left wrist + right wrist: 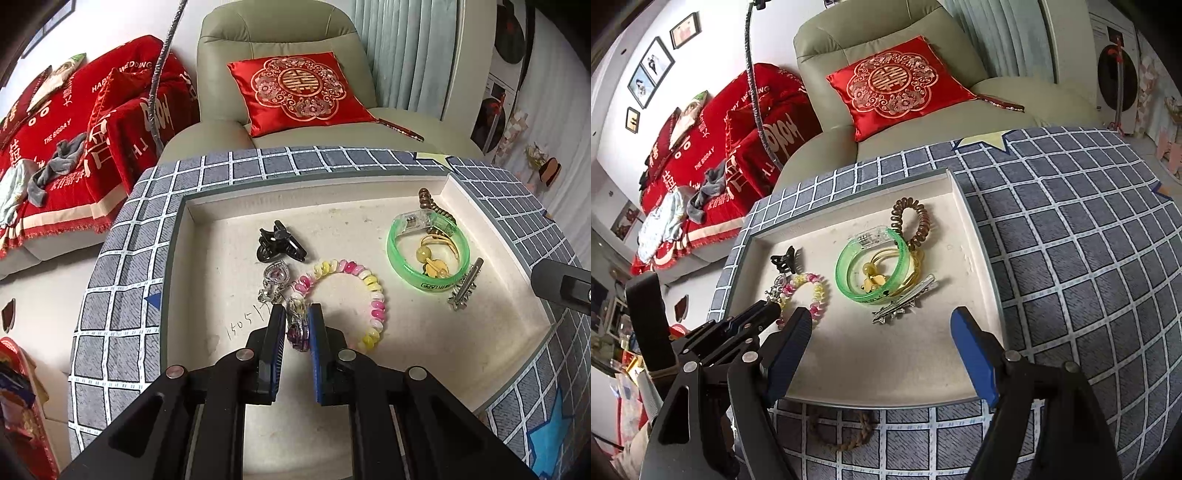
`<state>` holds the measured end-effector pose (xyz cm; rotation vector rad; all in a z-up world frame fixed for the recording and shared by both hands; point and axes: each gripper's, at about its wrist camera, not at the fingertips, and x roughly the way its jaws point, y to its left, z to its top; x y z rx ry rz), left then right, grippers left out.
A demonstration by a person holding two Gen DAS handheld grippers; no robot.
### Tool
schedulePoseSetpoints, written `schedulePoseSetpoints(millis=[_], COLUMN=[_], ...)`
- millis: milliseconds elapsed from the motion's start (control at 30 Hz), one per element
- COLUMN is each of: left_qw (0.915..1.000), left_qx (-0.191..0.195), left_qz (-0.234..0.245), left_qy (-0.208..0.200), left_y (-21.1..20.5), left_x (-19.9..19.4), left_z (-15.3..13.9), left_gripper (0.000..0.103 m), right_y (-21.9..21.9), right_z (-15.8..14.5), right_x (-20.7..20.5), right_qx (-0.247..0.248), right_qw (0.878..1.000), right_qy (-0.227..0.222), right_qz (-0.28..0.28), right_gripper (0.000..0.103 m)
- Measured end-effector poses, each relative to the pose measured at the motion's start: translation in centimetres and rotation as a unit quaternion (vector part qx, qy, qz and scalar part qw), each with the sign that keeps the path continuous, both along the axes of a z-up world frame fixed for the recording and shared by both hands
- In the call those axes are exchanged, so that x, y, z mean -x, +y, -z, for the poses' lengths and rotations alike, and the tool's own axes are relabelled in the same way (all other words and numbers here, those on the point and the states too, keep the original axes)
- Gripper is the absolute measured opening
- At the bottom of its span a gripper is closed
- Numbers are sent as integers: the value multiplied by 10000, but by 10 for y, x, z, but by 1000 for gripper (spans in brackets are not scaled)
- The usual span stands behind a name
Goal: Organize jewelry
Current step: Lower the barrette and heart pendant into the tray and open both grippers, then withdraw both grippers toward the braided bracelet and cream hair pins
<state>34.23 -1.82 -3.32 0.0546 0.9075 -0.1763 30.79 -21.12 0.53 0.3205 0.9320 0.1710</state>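
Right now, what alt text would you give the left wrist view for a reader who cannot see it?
The left tool is shut on a silver keychain with purple stones, in a shallow white tray. Beyond it lie a pink and yellow bracelet, a black hair claw, a green bangle and a silver hair clip. A red cushion sits on the armchair behind.

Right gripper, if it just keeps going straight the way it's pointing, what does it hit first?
Probably the silver hair clip: it lies on the tray floor just ahead of the open right gripper, with the green bangle right behind it. Depth is hard to judge.
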Motion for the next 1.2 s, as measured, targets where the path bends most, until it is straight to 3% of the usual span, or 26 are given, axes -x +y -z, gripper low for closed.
schedulePoseSetpoints(millis=[133, 167, 200, 233, 300, 500, 600, 633, 833, 1033, 1200], left_qw=[10000, 10000, 9999, 9997, 9989, 9989, 9987, 9986, 9987, 9989, 9993], left_qx=[43, 31, 28, 38, 69, 60, 29, 27, 88, -119, -132], left_qz=[-46, -54, -85, -157, -141, -107, -118, -119, -30, -16, 57], left_qy=[-31, -49, -82, -191, -444, -459, -495, -511, -501, -442, -339], left_y=[2, 1, 2, 3, 3, 4, 4, 4, 6, 9, 11], left_x=[-1, -2, -1, 1, 8, 12, 16, 17, 32, 58, 86], left_z=[-3, -4, -6, -8, -17, -23, -26, -27, -30, -31, -28], left_gripper=[28, 55, 100, 103, 103, 103, 103, 103, 103, 103, 103], right_y=[-3, -4, -5, -5, -7, -9, -8, -8, -10, -9, -15], right_z=[-3, -3, -3, -4, -5, -2, -2, -3, -13, -14, -12], right_x=[3, 3, 4, 4, 5, 5, 8, 10, 26, 38, 58], right_qx=[-2, -8, -13, -10, 9, 26, 36, 54, 9, 318, 167], right_qw=[10000, 10000, 10000, 10000, 10000, 9999, 9999, 9999, 9986, 9990, 9996], right_qy=[-43, -45, -44, -45, -45, 7, -45, -114, -471, -243, -95], right_qz=[44, 51, 58, 67, 70, 121, 96, 105, 243, 192, 224], right_gripper=[80, 80, 80, 80, 80, 81, 92, 103, 103, 103, 103])
